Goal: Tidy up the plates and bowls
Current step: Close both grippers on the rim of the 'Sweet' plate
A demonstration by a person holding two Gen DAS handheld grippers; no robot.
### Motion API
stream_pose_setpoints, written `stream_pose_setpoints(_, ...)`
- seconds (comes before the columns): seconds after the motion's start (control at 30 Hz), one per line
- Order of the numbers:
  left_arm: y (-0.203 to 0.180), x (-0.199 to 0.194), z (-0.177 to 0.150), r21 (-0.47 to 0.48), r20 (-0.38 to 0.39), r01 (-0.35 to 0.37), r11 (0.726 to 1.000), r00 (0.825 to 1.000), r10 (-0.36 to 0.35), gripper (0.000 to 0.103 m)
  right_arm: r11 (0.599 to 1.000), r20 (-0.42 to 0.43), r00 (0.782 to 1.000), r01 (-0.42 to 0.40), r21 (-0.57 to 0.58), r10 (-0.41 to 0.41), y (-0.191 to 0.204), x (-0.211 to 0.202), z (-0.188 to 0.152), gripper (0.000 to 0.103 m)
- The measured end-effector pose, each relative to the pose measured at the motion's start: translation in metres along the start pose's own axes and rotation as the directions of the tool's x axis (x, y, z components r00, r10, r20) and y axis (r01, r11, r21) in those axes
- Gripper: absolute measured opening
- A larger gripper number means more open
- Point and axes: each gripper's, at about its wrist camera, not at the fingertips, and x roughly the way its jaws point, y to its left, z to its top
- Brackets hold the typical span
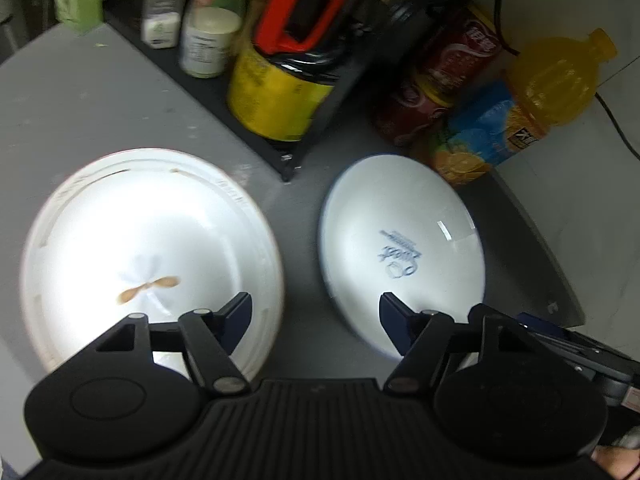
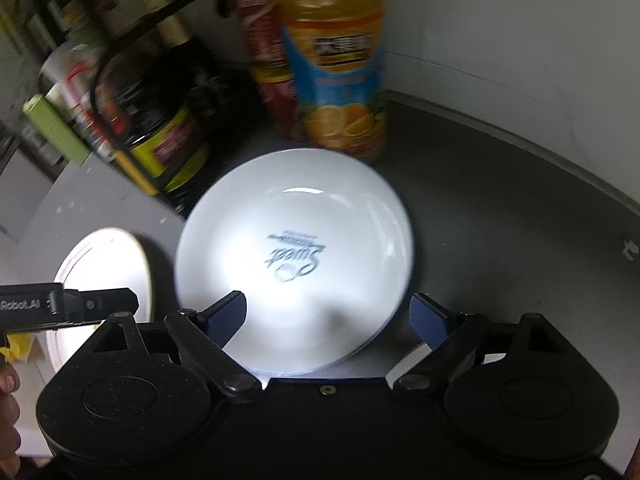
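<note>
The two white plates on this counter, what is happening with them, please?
A person holds a two-finger tool in each hand above a grey counter. The left tool is open between the white plate with a brown mark and the plate with blue lettering. The right tool is open at the lettered plate's near rim. Neither plate is gripped yet; both look to lie flat, apart.

My left wrist camera looks steeply down over the grey countertop [image 1: 100,92], close above the gap between two dishes. My right wrist camera sits lower and nearer, facing the white plate with blue script [image 2: 296,260] head-on. Both views share that plate [image 1: 400,236], the white plate with a brown motif [image 1: 148,248], and the orange juice bottle [image 2: 340,60] behind.
</note>
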Motion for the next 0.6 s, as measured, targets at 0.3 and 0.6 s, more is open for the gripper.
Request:
stream_pose_setpoints(0.3, -0.012, 0.037, 0.023, 0.019, -0.013, 0.039, 0.999, 0.999, -0.039, 0.051, 0.986, -0.008, 1.000, -0.005, 0.164, 0.007, -0.038, 0.032, 0.009, 0.071)
stream_pose_setpoints(0.6, -0.014, 0.073, 0.027, 0.039, -0.031, 0.028, 0.999, 0.999, -0.026, 0.042, 0.960, -0.031, 0.999, -0.017, 0.279, 0.027, -0.062, 0.055, -0.005, 0.054)
